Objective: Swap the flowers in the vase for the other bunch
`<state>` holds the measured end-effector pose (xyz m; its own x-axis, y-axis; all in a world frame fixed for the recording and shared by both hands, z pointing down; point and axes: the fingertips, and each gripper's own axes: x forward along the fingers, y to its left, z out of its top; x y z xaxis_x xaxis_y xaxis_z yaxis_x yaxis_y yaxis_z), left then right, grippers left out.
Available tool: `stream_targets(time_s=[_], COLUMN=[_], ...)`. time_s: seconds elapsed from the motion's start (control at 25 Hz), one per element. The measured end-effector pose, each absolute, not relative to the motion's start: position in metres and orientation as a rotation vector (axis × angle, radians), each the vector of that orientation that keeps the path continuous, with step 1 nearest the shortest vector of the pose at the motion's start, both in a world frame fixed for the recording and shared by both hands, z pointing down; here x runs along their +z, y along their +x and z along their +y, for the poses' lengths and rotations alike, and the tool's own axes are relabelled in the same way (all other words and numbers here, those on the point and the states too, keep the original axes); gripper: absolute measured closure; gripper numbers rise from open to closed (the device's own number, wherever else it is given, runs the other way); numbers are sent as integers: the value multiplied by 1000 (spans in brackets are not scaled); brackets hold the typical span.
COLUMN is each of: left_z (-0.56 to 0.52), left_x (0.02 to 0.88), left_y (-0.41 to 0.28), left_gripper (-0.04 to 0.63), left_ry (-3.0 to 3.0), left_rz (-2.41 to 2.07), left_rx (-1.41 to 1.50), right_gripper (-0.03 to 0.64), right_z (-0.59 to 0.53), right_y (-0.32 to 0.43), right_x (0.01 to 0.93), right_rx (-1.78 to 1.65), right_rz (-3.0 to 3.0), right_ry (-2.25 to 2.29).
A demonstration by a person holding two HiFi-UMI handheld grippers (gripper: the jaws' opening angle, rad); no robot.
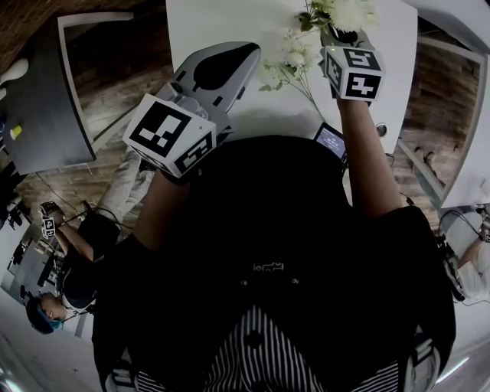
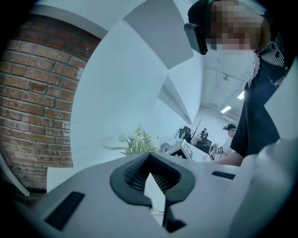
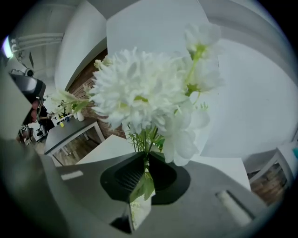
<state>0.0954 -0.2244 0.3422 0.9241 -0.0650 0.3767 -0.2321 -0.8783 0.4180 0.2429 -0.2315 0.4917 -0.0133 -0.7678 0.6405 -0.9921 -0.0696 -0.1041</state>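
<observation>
My right gripper (image 1: 341,36) (image 3: 145,160) is shut on the green stems of a bunch of big white flowers (image 3: 139,88) (image 1: 346,14) and holds them upright over the far right of the white table (image 1: 222,23). A second bunch of small white flowers (image 1: 287,63) lies on the table just left of it, thin stems toward me. My left gripper (image 1: 246,52) (image 2: 150,158) hovers over the table's near left, jaw tips together and nothing between them. From the left gripper view the flowers (image 2: 137,142) show beside the right gripper's marker cube (image 2: 182,148). No vase shows in any view.
A small device with a lit screen (image 1: 331,142) lies at the table's near edge. A dark table (image 1: 38,92) stands to the left over wood floor. Other people (image 1: 69,237) (image 2: 228,135) work nearby. A brick wall (image 2: 32,93) is behind the table.
</observation>
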Motion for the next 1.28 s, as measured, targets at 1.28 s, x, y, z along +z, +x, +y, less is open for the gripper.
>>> stream_targets(time_s=[1.28], left_z=[-169], left_x=[268], left_y=[72], left_gripper=[589], left_ry=[2749], left_rz=[-234], left_rx=[335], right_gripper=[584], right_z=[-170], right_y=[224], right_x=[341], right_rx=[509], right_rz=[-1996], right_ry=[1957])
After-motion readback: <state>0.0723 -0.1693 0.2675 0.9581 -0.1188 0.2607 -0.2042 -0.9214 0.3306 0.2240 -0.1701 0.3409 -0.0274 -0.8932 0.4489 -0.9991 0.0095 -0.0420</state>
